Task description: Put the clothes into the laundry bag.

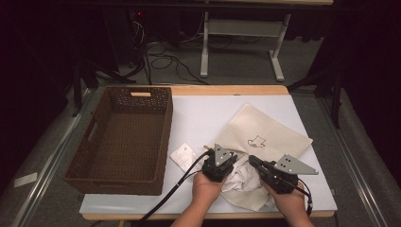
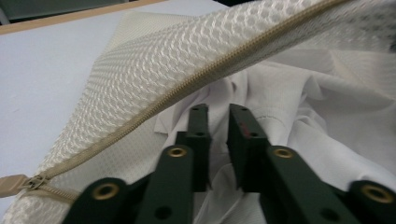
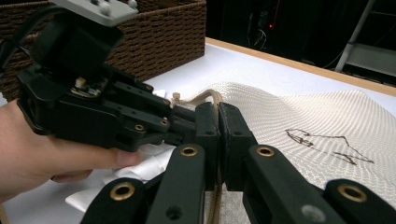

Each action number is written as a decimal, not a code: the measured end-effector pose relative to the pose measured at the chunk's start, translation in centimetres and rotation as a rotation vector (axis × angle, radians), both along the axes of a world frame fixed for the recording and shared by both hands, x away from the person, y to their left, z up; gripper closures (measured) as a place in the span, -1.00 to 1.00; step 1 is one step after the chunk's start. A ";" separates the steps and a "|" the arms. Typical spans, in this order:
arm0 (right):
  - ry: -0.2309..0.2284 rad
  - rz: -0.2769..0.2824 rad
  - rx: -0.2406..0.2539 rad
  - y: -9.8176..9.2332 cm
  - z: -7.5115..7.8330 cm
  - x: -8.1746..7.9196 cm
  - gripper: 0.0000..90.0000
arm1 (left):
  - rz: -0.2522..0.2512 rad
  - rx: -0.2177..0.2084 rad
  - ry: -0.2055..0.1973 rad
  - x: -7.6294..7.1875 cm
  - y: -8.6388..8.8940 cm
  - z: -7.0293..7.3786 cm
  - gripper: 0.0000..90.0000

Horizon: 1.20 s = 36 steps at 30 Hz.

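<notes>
A cream mesh laundry bag [image 1: 269, 135] with a small dark printed mark lies on the white table. A crumpled white cloth [image 1: 239, 177] sits in its open mouth near the front edge. My left gripper [image 1: 231, 169] reaches into that mouth. In the left gripper view the bag's zipper edge [image 2: 187, 84] arches over my left gripper [image 2: 218, 112], whose jaws stand narrow with a fold of the white cloth [image 2: 317, 93] pinched between them. My right gripper [image 1: 255, 163] is shut on the bag's rim [image 3: 215, 196], holding it up beside the left gripper.
A dark brown wicker basket [image 1: 163, 137] stands empty at the table's left. A small white packet [image 1: 183, 155] lies between the basket and the bag. The zipper pull [image 2: 14, 184] hangs at the bag's corner. Bare white tabletop [image 1: 203, 113] lies behind the bag.
</notes>
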State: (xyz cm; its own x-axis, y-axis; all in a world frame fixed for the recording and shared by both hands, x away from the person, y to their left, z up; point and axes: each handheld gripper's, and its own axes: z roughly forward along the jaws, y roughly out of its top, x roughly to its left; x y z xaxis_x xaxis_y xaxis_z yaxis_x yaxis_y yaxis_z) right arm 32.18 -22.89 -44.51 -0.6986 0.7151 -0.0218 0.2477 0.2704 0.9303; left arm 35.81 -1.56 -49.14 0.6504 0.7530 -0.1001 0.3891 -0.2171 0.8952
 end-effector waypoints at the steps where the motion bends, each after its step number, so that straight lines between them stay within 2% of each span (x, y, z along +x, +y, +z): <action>1: 0.002 -0.003 -0.001 -0.1 0.0 0.0 0.98 | -0.001 -0.004 -0.007 -0.2 0.2 0.1 0.58; 3: 0.006 -0.006 -0.001 -0.2 -0.1 -0.1 0.98 | -0.004 -0.015 -0.019 -0.8 0.7 0.4 0.40; 8: 0.008 -0.014 -0.001 -0.2 -0.2 -0.2 0.98 | -0.002 -0.037 -0.036 -2.6 2.6 0.6 0.11; 10: 0.003 -0.007 -0.010 -0.1 -0.3 -0.1 0.98 | 0.009 -0.030 -0.032 -3.4 3.6 0.4 -0.01; 17: 0.005 -0.009 -0.017 -0.1 -0.4 -0.2 0.98 | 0.035 0.014 0.034 -4.9 6.6 -0.8 -0.44; 20: 0.005 -0.008 -0.026 0.1 -0.5 -0.2 0.98 | 0.045 0.038 0.059 -5.3 7.4 -1.7 -0.55; 24: 0.005 -0.009 -0.033 0.2 -0.6 -0.3 0.98 | 0.058 0.045 0.109 -5.3 8.2 -3.2 -0.60; 25: 0.012 -0.011 -0.028 0.1 -0.6 -0.3 0.98 | 0.052 0.037 0.130 -5.2 8.4 -3.2 -0.56; 26: 0.009 -0.009 -0.027 0.1 -0.7 -0.2 0.98 | 0.057 0.026 0.127 -5.3 8.5 -3.2 -0.50; 29: 0.017 -0.009 -0.028 0.2 -0.8 -0.1 0.98 | 0.048 0.069 0.180 -5.0 8.2 -3.3 -0.14; 30: 0.012 -0.004 -0.031 0.2 -0.8 -0.1 0.98 | 0.048 0.081 0.171 -5.0 8.2 -3.3 -0.01; 33: 0.009 -0.002 -0.039 0.3 -0.8 -0.2 0.98 | 0.057 0.082 0.166 -5.0 8.2 -3.3 0.46; 36: 0.010 -0.002 -0.034 0.2 -0.8 -0.2 0.98 | 0.066 0.085 0.143 -5.2 8.1 -3.2 0.78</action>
